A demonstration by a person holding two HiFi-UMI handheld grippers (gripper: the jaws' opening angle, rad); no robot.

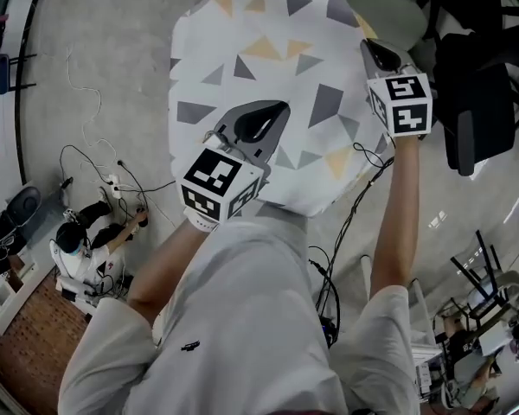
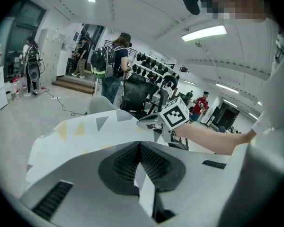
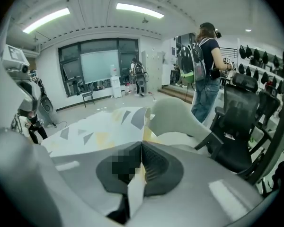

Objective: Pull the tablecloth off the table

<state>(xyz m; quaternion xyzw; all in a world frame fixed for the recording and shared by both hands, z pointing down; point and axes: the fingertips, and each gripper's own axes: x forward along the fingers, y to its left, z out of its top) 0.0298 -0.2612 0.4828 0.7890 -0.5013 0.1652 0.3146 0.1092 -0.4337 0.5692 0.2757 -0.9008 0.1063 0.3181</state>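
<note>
Slippage of the tablecloth [image 1: 268,76] could be caused by an uneven pull, since only thin folds are clamped in the left gripper [image 1: 264,121] and right gripper [image 1: 379,56].

No legible text, label, brand, number or sign is found in any view. The white marker cube [image 1: 221,182] on the left gripper [image 1: 277,111] and the like cube [image 1: 400,102] on the right gripper [image 1: 372,50] carry black-and-white square code patterns only. The white tablecloth with grey and yellow triangles [image 1: 268,67] shows pattern only.
</note>
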